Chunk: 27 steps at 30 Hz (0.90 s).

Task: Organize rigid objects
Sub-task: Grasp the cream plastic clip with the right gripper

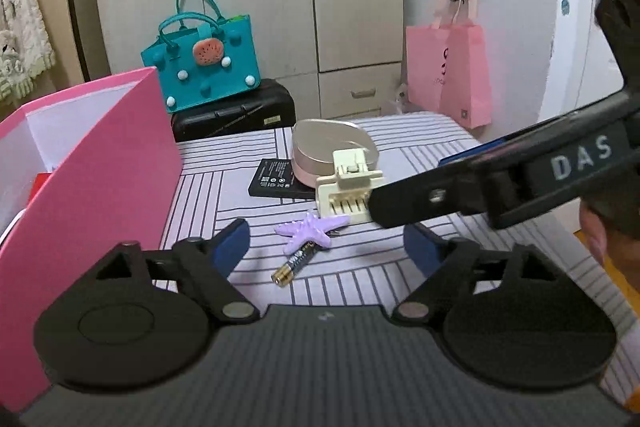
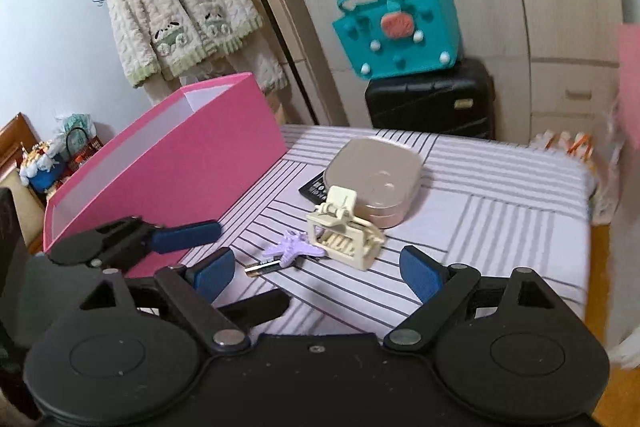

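Both pairs of fingers are spread, nothing between them: left gripper [image 1: 326, 247] frames the purple starfish clip [image 1: 308, 230] and battery [image 1: 294, 263] at frame centre; right gripper [image 2: 316, 273] faces the cream claw clip [image 2: 344, 235]. Best each closes squarely on one item, then carries it to the pink box [image 2: 168, 163] at left.

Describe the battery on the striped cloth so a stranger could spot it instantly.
Start at the tall pink box on the striped cloth. Beside it lies a lilac starfish; the battery pokes out from under it. It is the only slim dark cylinder there, with a gold tip.
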Tool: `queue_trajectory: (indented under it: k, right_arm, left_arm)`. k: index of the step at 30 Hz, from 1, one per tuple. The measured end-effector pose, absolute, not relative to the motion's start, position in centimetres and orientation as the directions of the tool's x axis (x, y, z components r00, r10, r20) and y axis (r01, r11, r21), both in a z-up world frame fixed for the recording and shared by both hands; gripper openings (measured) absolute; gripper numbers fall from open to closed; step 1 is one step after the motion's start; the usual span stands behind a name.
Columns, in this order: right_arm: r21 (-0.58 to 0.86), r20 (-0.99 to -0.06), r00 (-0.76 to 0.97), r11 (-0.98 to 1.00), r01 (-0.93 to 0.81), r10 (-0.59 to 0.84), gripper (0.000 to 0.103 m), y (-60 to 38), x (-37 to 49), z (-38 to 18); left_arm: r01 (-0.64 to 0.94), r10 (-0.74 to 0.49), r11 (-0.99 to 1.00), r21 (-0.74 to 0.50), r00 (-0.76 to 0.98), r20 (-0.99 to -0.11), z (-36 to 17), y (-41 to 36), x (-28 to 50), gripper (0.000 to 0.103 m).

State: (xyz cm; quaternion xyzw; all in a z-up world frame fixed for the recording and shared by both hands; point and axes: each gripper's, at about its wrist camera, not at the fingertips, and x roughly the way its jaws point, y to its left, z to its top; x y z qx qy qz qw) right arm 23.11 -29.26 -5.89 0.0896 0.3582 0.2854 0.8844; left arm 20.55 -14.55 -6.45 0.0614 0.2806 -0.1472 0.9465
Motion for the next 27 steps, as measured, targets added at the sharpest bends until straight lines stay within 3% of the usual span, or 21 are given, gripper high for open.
queue_trajectory:
  k: [7,12,14,16,19,20,22,23,27]
  right_arm:
    - [0.443,-0.633,0.529,0.825,-0.351,0.565,0.092,-27.8,26.2,-7.8]
    - [0.482,-0.647,0.503,0.819,-0.311,0.573,0.092,-27.3,27.5,-8.5]
    - [0.48,-0.651,0.504,0.822,-0.305,0.567,0.092,-27.1,27.8,-8.5]
    - [0.479,-0.654,0.507,0.826,-0.296,0.561,0.092,-26.9,28.0,-8.5]
    - [0.46,-0.665,0.51,0.837,-0.295,0.546,0.089,-26.5,28.2,-8.4]
    - [0.456,-0.667,0.518,0.844,-0.284,0.535,0.085,-26.4,28.2,-8.3]
    - [0.443,-0.674,0.528,0.854,-0.271,0.517,0.078,-26.4,28.2,-8.3]
    - [0.423,-0.68,0.537,0.866,-0.267,0.498,0.07,-26.2,28.1,-8.2]
    - [0.393,-0.685,0.557,0.882,-0.259,0.469,0.045,-26.6,27.4,-8.1]
  left_arm:
    - [0.288,-0.228,0.958,-0.015,0.726,-0.649,-7.8,-14.2,24.1,0.081]
    - [0.274,-0.251,0.959,-0.069,0.718,-0.649,-8.3,-13.2,24.7,0.081]
    - [0.28,-0.258,0.957,-0.07,0.721,-0.644,-8.4,-13.2,24.8,0.077]
    - [0.272,-0.24,0.961,-0.05,0.729,-0.641,-8.4,-13.4,24.8,0.064]
    - [0.251,-0.189,0.968,0.006,0.743,-0.642,-8.5,-13.9,25.1,0.062]
    - [0.246,-0.19,0.969,-0.002,0.744,-0.64,-8.5,-13.9,25.1,0.061]
    - [0.256,-0.197,0.967,0.002,0.747,-0.635,-8.4,-14.0,24.9,0.048]
    - [0.26,-0.198,0.966,0.004,0.746,-0.636,-8.4,-14.1,24.8,0.045]
    - [0.253,-0.195,0.967,0.002,0.751,-0.631,-8.3,-14.0,24.5,0.045]
